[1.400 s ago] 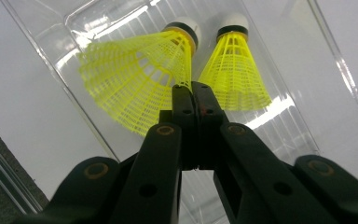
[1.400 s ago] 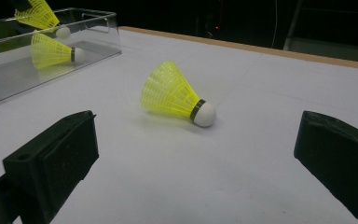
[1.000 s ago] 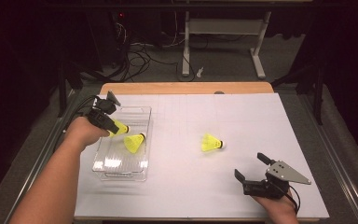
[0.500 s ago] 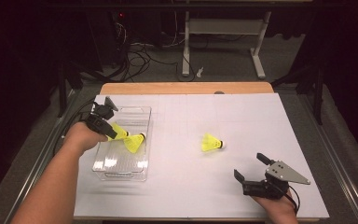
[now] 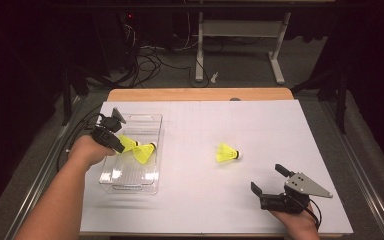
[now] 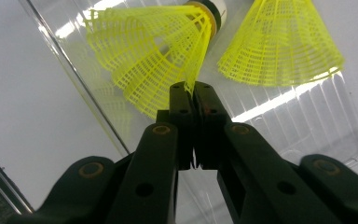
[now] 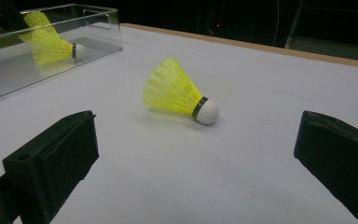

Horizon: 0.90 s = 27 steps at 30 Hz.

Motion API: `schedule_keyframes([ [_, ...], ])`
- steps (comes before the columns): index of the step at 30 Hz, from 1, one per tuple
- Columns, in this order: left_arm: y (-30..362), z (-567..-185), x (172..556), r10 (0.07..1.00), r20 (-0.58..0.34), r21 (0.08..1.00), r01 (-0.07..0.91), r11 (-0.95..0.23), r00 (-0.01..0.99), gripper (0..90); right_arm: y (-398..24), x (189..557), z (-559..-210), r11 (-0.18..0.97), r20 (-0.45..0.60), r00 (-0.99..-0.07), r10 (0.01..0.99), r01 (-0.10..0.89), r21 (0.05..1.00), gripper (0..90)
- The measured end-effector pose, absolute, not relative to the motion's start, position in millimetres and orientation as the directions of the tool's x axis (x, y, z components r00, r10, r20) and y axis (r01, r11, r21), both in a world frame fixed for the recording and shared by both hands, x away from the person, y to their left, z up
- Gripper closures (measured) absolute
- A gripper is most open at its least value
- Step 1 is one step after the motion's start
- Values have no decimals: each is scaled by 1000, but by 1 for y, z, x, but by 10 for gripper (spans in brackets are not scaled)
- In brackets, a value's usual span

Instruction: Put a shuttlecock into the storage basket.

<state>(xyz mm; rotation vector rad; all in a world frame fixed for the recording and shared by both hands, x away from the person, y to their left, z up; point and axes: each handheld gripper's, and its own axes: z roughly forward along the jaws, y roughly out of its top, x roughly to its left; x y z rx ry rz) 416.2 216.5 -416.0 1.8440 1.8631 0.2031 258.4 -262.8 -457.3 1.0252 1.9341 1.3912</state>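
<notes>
My left gripper [image 5: 117, 143] is shut on the skirt edge of a yellow shuttlecock [image 5: 127, 143], holding it low inside a clear plastic tray [image 5: 130, 188]. In the left gripper view the pads [image 6: 182, 95] pinch the mesh of that shuttlecock [image 6: 154, 51], and a second yellow shuttlecock [image 6: 284, 42] lies just beyond on the tray floor [image 6: 307, 135]. That second one [image 5: 145, 151] rests in the tray's middle. A third shuttlecock [image 5: 227, 153] lies on its side on the white table. My right gripper [image 5: 266, 177] stands open near the front edge, facing the third shuttlecock [image 7: 179, 93] with nothing between its fingers [image 7: 70, 140].
The white sheet [image 5: 220, 120] covers the table up to a wooden back edge [image 5: 200, 94]. The tray [image 7: 51, 70] shows at far left in the right gripper view. Cables and desk legs [image 5: 200, 55] stand on the floor behind.
My left hand has sunk a little with its shuttlecock, deeper into the tray and closer to the one lying there. The right hand has kept still.
</notes>
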Motion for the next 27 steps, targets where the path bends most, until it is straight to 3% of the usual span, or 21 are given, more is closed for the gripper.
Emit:
schedule_keyframes([
  [8, 219, -412, 413, 964, -260, 437, 897, 69, 53, 805, -262, 258, -457, 179, 4, -567, 824, 267, 947, 2],
  [17, 216, -403, 409, 959, -276, 441, 895, 73, 58, 646, -262, 258, -457, 181, 4, -568, 823, 269, 946, 2],
  [27, 204, -389, 398, 970, -228, 445, 895, 27, 84, 488, -262, 258, -456, 177, 6, -568, 823, 267, 947, 2],
])
